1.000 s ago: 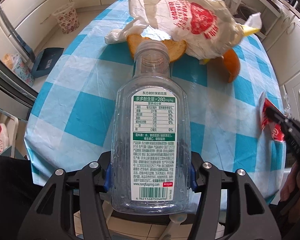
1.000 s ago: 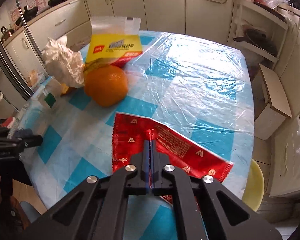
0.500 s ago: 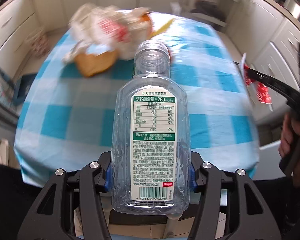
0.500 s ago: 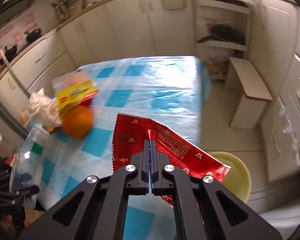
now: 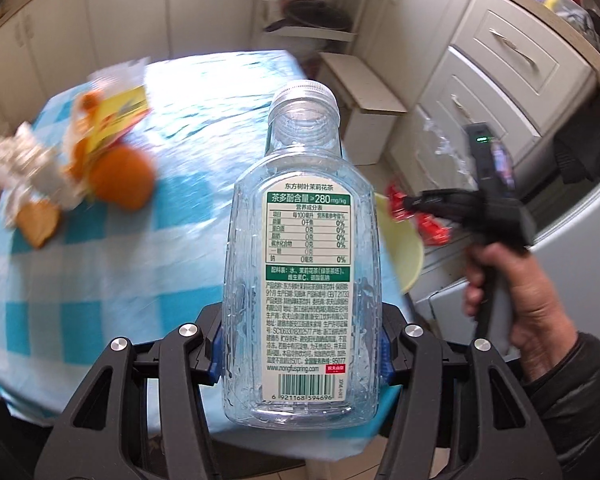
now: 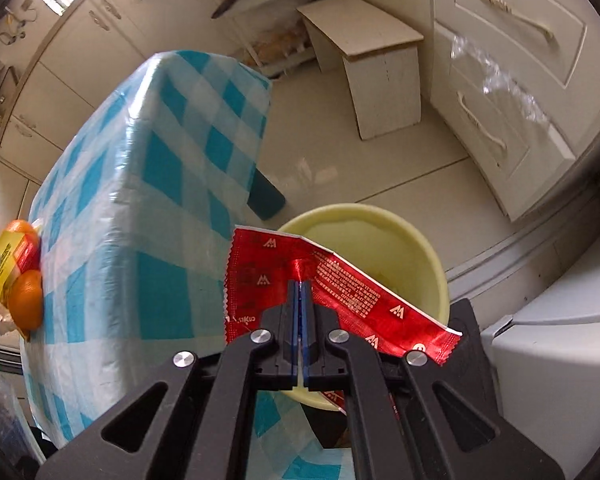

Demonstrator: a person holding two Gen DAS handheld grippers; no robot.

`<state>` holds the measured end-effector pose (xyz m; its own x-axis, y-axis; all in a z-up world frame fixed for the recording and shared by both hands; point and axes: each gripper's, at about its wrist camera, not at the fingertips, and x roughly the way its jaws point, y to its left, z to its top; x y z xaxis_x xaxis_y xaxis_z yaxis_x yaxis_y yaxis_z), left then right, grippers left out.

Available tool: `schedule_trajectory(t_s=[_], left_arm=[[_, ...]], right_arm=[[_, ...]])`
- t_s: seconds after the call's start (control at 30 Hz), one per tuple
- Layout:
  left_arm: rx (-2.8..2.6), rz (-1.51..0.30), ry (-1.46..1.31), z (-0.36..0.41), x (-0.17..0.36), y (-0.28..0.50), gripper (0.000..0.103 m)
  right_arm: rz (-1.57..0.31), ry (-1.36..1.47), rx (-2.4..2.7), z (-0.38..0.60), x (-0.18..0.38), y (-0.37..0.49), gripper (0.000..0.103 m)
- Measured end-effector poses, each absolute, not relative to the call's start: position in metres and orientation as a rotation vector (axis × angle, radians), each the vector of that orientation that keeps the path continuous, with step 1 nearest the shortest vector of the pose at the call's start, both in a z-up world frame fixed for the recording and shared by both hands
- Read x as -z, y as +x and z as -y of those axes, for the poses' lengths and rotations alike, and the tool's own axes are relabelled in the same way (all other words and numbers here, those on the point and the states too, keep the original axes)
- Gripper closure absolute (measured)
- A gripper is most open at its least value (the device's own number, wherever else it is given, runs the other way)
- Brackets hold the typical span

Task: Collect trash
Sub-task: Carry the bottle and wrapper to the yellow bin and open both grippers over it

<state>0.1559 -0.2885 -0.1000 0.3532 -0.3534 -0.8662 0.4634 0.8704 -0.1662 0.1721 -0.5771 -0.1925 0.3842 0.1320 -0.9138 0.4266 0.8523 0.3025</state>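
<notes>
Left wrist view: left claw (image 5: 301, 350) clamped on clear plastic bottle (image 5: 302, 264), capless, label up, held above worktop (image 5: 148, 216) near edge. Right wrist view: right claw (image 6: 299, 330) pinched shut on red wrapper (image 6: 340, 292), held over yellow bin (image 6: 384, 240) on floor (image 6: 340, 152), just beside worktop corner.

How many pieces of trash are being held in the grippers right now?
2. The clear bottle is clamped in the left gripper; the red wrapper is pinched in the right gripper, over the yellow bin. More litter remains on the table.
</notes>
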Motion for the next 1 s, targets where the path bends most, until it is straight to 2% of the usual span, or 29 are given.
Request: schedule_trajectory(t_s=[0.13,0.17,0.2,0.23,0.47,0.63,0.73,1.0], left_arm=[[0.575,-1.072,0.131,0.319,0.098,0.162,0.051],[0.583,-1.069,0.135,0.327,0.098,0.163,0.051],[0.588,-1.069,0.137,0.33,0.098,0.164,0.051],[0.596,-1.073,0.138,0.338,0.099,0.166,0.051],[0.618,-1.104,0.172,0.378,0.117,0.179,0.05],[0.635,-1.132,0.201,0.403,0.133,0.179,0.05],[0.64,-1.152,0.216,0.417,0.146,0.181,0.05],[0.626,-1.24,0.268,0.468,0.185,0.203,0.05]], right_arm=[[-1.222,0.599,0.205,0.582,0.212,0.179,0.096],[-1.23,0.636,0.206,0.587,0.217,0.179,0.089],[-1.232,0.671,0.212,0.59,0.221,0.178,0.065],[-1.225,0.701,0.217,0.594,0.222,0.176,0.055],[-1.05,0.856,0.243,0.621,0.185,0.16,0.054],[-0.787,0.873,0.245,0.637,0.112,0.134,0.037],[-0.66,0.851,0.251,0.643,0.074,0.117,0.031],[-0.573,0.739,0.234,0.636,0.04,0.112,0.026]])
